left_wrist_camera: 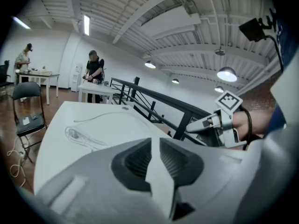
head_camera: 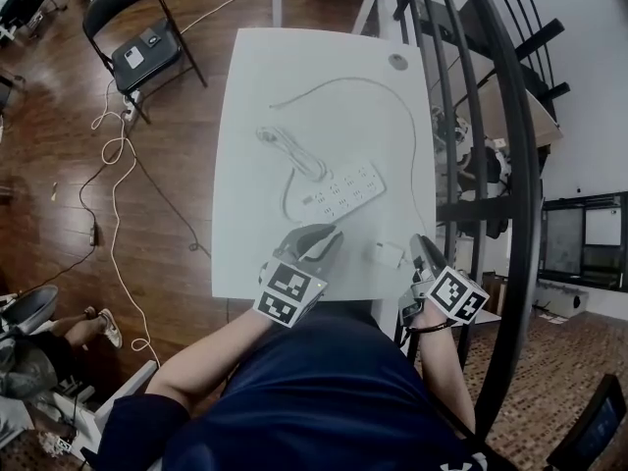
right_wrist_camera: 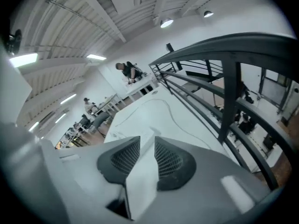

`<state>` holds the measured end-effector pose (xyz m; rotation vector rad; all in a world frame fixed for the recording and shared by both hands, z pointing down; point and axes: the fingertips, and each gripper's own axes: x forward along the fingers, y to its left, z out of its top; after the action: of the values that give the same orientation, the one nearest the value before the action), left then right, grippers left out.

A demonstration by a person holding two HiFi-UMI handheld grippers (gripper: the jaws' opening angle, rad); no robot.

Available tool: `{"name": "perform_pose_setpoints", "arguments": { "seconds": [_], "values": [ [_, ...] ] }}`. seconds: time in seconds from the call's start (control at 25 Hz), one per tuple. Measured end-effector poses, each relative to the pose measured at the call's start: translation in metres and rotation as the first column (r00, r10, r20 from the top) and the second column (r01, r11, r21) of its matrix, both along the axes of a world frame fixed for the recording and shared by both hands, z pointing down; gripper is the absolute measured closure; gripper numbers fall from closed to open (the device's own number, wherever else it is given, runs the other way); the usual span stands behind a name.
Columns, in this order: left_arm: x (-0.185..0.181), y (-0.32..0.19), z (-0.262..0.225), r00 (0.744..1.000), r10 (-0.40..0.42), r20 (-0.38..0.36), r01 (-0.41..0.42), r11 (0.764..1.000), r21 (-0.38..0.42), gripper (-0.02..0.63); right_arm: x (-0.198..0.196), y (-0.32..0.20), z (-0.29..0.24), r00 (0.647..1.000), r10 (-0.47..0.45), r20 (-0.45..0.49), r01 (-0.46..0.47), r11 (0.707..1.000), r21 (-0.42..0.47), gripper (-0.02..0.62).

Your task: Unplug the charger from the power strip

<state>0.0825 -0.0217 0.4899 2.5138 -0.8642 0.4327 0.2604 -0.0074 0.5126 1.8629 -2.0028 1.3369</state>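
The white power strip [head_camera: 343, 189] lies mid-table with its thick cord coiled [head_camera: 291, 151] behind it. A small white charger [head_camera: 386, 254] rests on the table in front of the strip, apart from it. Its thin cable [head_camera: 410, 145] arcs away across the table to the back. My left gripper [head_camera: 329, 234] hovers just left of the charger. My right gripper [head_camera: 420, 241] sits at the charger's right. Both are held above the near table edge. Each gripper's jaws [left_wrist_camera: 155, 141] [right_wrist_camera: 147, 141] stand narrowly apart with nothing between them. The strip is hidden in both gripper views.
The white table [head_camera: 255, 253] is narrow. A black stair railing [head_camera: 496, 165] runs close along its right side. A folding chair [head_camera: 137, 47] carrying phones stands on the far left. Cords trail over the wooden floor [head_camera: 113, 170]. People [left_wrist_camera: 95, 71] work at distant tables.
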Motion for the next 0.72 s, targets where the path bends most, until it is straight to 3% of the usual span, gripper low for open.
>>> {"name": "perform_pose_setpoints", "arguments": {
  "seconds": [0.16,0.32,0.44,0.72],
  "values": [
    [0.004,-0.004,-0.037,0.998,-0.018,-0.057,0.022,0.998,0.065,0.560,-0.047,-0.017,-0.044,0.984,-0.177,-0.035,0.180,0.977,0.113,0.557],
    [0.007,-0.001,-0.067,0.995,-0.007,-0.098,0.018,0.993,0.117,0.571,-0.094,-0.022,-0.093,0.941,-0.318,-0.116,0.338,0.899,0.277,0.583],
    [0.009,0.001,-0.077,0.994,0.007,-0.107,0.009,0.989,0.145,0.578,-0.111,-0.019,-0.106,0.919,-0.357,-0.167,0.393,0.860,0.326,0.584],
    [0.013,0.008,-0.067,0.995,0.050,-0.085,-0.039,0.991,0.129,0.600,-0.112,-0.012,-0.087,0.914,-0.366,-0.173,0.403,0.865,0.298,0.584]
  ]
}}
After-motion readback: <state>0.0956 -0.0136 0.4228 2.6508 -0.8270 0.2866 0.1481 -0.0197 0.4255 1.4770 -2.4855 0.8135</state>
